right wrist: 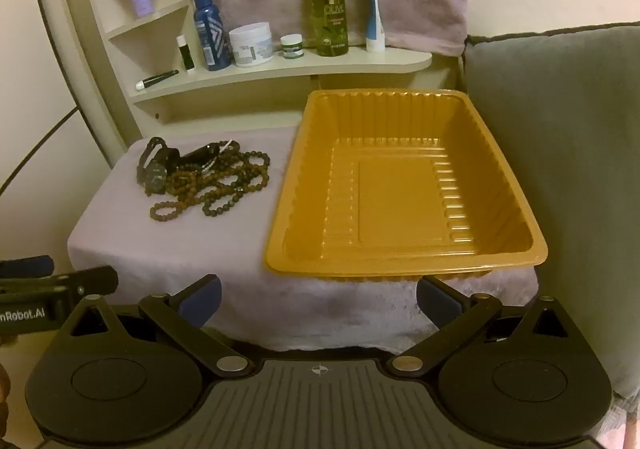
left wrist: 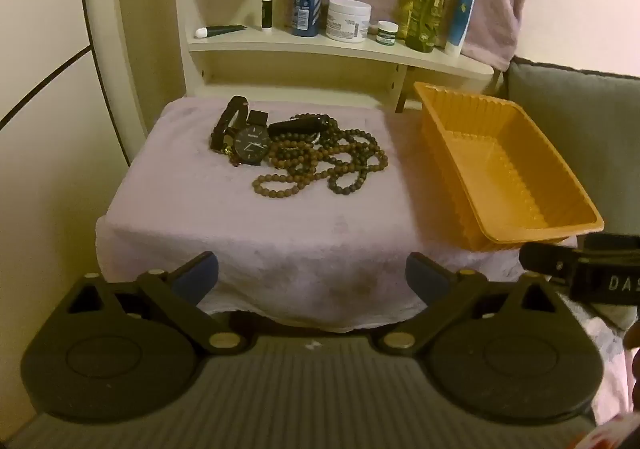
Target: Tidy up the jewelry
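The left gripper [left wrist: 312, 277] was spread wide with nothing between its blue pads, hanging low at the near edge of the towel-covered stand [left wrist: 256, 225]. From it the jewelry pile lay at about twelve o'clock: a black watch [left wrist: 250, 147] and a dark strap [left wrist: 228, 121] on the pile's left, tangled brown bead necklaces [left wrist: 320, 165] trailing toward the right, so the heap's long axis ran nine to three across the cloth. The left claw looked the nearer of the two (the pile sat almost dead ahead of it). Bare towel lay in front of the beads, giving open room for a straight approach, though the cloth fell away steeply at the near edge. At two o'clock sat the empty orange tray [left wrist: 576, 209], its near corner overhanging the stand. The right gripper [right wrist: 318, 301] was likewise fully spread and empty, facing the tray at twelve, with the beads off at ten o'clock and the grey cushion [right wrist: 560, 129] crowding its right side.
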Action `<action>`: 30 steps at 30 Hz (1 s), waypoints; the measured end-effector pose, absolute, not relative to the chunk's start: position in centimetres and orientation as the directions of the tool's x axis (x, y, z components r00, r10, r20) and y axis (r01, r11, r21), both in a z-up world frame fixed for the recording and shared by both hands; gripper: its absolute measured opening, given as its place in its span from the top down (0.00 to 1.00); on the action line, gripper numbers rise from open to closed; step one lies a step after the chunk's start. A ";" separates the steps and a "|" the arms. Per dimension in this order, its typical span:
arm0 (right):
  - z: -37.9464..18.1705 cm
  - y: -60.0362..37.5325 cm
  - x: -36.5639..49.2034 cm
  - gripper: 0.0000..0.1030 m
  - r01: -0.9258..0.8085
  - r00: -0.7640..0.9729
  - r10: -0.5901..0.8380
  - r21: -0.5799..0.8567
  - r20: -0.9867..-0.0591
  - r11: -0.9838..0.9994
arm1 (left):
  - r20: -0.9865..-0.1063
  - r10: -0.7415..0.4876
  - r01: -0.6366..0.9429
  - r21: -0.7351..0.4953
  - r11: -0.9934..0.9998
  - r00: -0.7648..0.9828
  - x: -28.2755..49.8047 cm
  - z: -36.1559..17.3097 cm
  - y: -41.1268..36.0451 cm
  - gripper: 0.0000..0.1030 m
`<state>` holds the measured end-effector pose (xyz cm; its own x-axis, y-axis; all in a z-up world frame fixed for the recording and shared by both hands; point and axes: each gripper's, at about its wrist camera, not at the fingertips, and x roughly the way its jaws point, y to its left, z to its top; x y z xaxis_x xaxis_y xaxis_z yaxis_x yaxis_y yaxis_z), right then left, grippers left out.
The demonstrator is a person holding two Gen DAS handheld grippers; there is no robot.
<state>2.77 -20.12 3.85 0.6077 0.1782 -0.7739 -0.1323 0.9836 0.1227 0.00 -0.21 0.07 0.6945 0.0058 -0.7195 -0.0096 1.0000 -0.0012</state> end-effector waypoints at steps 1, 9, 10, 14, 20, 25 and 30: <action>3.8 -20.2 2.8 0.00 -0.131 0.609 0.177 0.123 -0.773 0.984 | -0.715 0.014 -0.013 0.006 1.000 0.699 -0.1 0.1 -0.5 0.05; 3.7 -20.1 2.7 0.00 -0.127 0.616 0.171 0.117 -0.769 0.985 | -0.714 -0.007 -0.047 -0.056 0.997 0.701 -0.3 0.2 -0.2 0.05; 3.4 -20.5 2.8 0.00 -0.133 0.608 0.185 0.131 -0.772 0.982 | -0.709 -0.011 -0.042 -0.057 0.997 0.705 -0.3 0.3 0.1 0.05; 3.6 -20.4 2.6 0.00 -0.127 0.610 0.182 0.131 -0.771 0.983 | -0.706 -0.019 -0.036 -0.063 0.997 0.708 -0.4 0.4 0.4 0.05; 3.7 -20.2 2.7 0.00 -0.128 0.608 0.179 0.126 -0.774 0.984 | -0.705 -0.024 -0.032 -0.066 0.997 0.709 -0.4 0.5 0.4 0.05; 3.7 -20.2 2.7 0.00 -0.126 0.611 0.177 0.125 -0.772 0.984 | -0.703 -0.025 -0.032 -0.067 0.997 0.711 -0.4 0.8 0.4 0.05; 3.7 -20.2 2.7 0.00 -0.127 0.611 0.177 0.126 -0.772 0.984 | -0.703 -0.026 -0.031 -0.068 0.997 0.711 -0.3 0.8 0.4 0.05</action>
<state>2.69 -20.22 3.74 0.6105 0.1774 -0.7719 -0.1268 0.9839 0.1258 -0.32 0.44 0.83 0.7105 -0.0265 -0.7032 -0.0306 0.9972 -0.0684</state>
